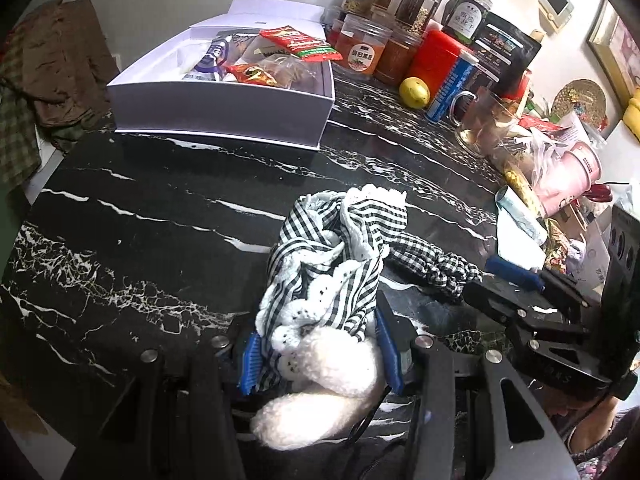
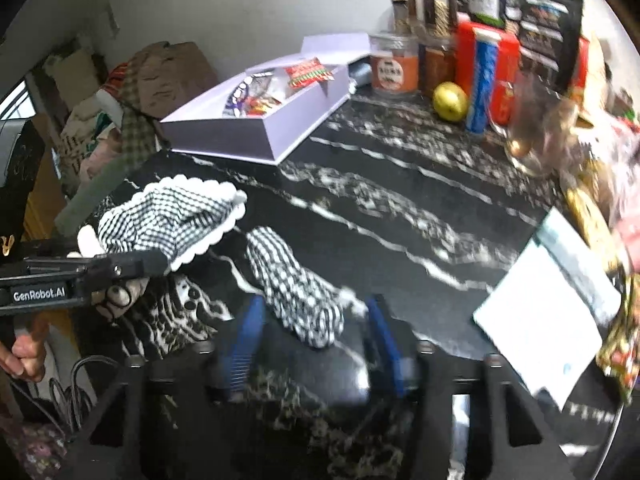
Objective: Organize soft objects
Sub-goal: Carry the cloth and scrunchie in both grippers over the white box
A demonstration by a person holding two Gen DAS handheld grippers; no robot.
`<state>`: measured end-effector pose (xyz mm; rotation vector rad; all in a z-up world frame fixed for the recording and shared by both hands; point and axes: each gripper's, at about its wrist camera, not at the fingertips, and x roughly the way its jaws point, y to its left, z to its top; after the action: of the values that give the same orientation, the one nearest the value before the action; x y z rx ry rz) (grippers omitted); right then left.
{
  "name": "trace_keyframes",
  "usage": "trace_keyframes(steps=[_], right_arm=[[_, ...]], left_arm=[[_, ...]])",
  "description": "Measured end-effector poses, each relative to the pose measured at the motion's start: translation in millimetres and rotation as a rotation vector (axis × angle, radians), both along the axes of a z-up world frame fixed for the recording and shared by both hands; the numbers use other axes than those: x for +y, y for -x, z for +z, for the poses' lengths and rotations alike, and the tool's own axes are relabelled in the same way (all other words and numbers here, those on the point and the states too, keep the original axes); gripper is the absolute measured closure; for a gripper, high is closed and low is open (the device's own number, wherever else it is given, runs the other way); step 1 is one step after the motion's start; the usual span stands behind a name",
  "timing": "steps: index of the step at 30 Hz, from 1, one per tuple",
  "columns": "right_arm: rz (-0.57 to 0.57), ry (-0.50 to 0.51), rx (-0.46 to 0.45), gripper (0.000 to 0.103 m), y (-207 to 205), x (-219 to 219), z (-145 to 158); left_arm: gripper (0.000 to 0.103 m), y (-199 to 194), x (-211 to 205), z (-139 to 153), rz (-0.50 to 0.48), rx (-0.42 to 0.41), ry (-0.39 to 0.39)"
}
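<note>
Left tongs clamped, right tongs spread

The left tongs pinch a checked cloth toy between blue fingers; the right tongs stand parted, low over the surface.

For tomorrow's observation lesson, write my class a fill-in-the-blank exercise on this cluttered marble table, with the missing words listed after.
1. The left gripper is shut on a plush toy in a black-and-white ____ dress.
2. The open white box holds ____ packets.
3. The yellow fruit lies on the ____ marble table.
4. The right gripper's jaws stand ____ around the gingham strip.

Missing words: gingham; snack; black; open
</note>
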<state>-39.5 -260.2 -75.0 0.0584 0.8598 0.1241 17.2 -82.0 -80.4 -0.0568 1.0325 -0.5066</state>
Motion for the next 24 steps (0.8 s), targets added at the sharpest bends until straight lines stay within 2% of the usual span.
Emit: trace_keyframes(steps=[7, 15, 16, 17, 20, 24], right_arm=[[0.121, 0.076, 0.014, 0.040, -28.5, 17.8, -9.7], [0.163, 0.070, 0.053, 0.041, -38.7, 24.1, -21.3], [0.162, 0.066, 0.055, 0.044, -38.5, 23.6, -21.6], [0.154, 0.068, 0.047, 0.056, -38.0, 22.8, -21.4], [0.137, 0.085, 0.042, 0.076, -38.7, 20.1, -21.2], [0.138, 0.071, 0.039, 0.079, -37.3, 18.5, -21.2]], left_arm=[[0.056, -1.8, 8.4, -0.6, 0.050, 0.005, -0.016], [0.056, -1.9, 10.4, -1.4, 0.069, 0.009, -0.021], [0.056, -2.3, 10.4, -1.6, 0.070, 0.011, -0.020], [0.056, -3.0, 10.7, -1.8, 0.071, 0.012, -0.020], [0.056, -4.2, 10.3, -2.1, 0.075, 0.015, -0.020], [0.056, -5.6, 9.7, -3.9, 0.072, 0.022, -0.018]])
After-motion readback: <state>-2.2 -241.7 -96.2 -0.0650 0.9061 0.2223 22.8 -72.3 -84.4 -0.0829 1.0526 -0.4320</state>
